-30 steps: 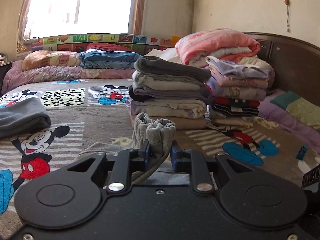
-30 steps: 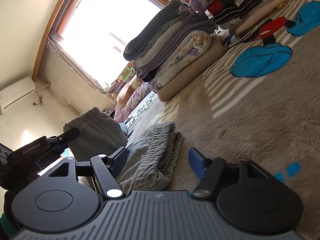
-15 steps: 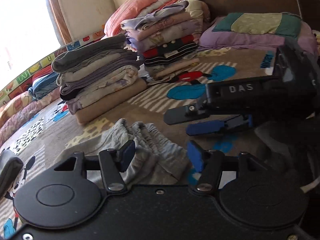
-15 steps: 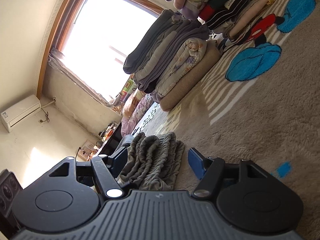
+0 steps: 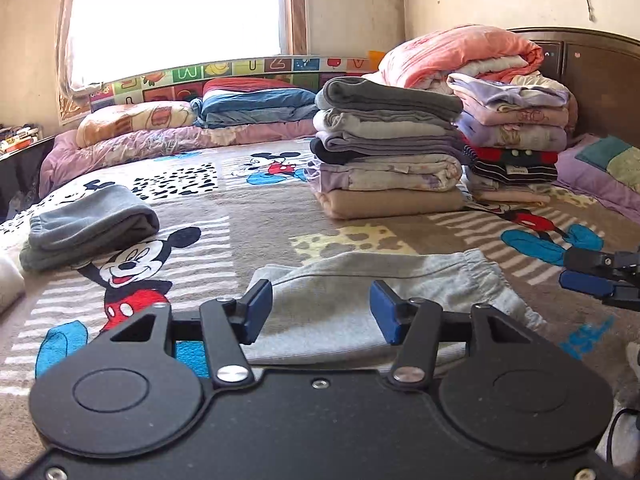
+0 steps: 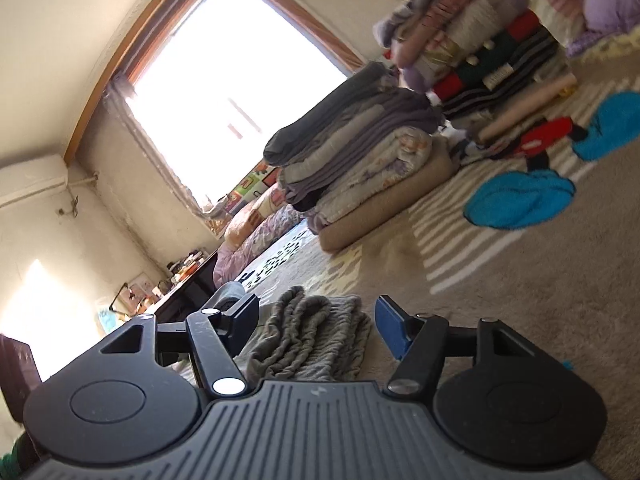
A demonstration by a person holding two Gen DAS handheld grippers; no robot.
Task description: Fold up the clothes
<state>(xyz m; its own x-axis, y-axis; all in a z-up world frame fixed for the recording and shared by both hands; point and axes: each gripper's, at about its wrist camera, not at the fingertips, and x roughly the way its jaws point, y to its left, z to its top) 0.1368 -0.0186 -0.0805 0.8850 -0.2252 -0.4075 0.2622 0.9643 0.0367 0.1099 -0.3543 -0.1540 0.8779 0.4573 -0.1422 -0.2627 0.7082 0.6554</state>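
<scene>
Grey sweatpants (image 5: pixel 360 292) lie folded flat on the Mickey Mouse bedspread (image 5: pixel 240 216), right in front of my left gripper (image 5: pixel 320 310), which is open and empty just above their near edge. In the right wrist view their bunched elastic waistband (image 6: pixel 312 336) lies between the fingers of my right gripper (image 6: pixel 316 326), which is open and tilted. The right gripper's blue fingertips (image 5: pixel 588 282) show at the right edge of the left wrist view.
Two tall stacks of folded clothes (image 5: pixel 388 148) (image 5: pixel 516 136) stand at the back right, by a wooden headboard (image 5: pixel 600 80). A folded grey garment (image 5: pixel 88 224) lies at the left. Pillows and bedding (image 5: pixel 256 104) line the window wall.
My left gripper let go of the sweatpants' waistband and opened, and it now faces the flat garment. The right gripper stayed open at the waistband and drew back a little.
</scene>
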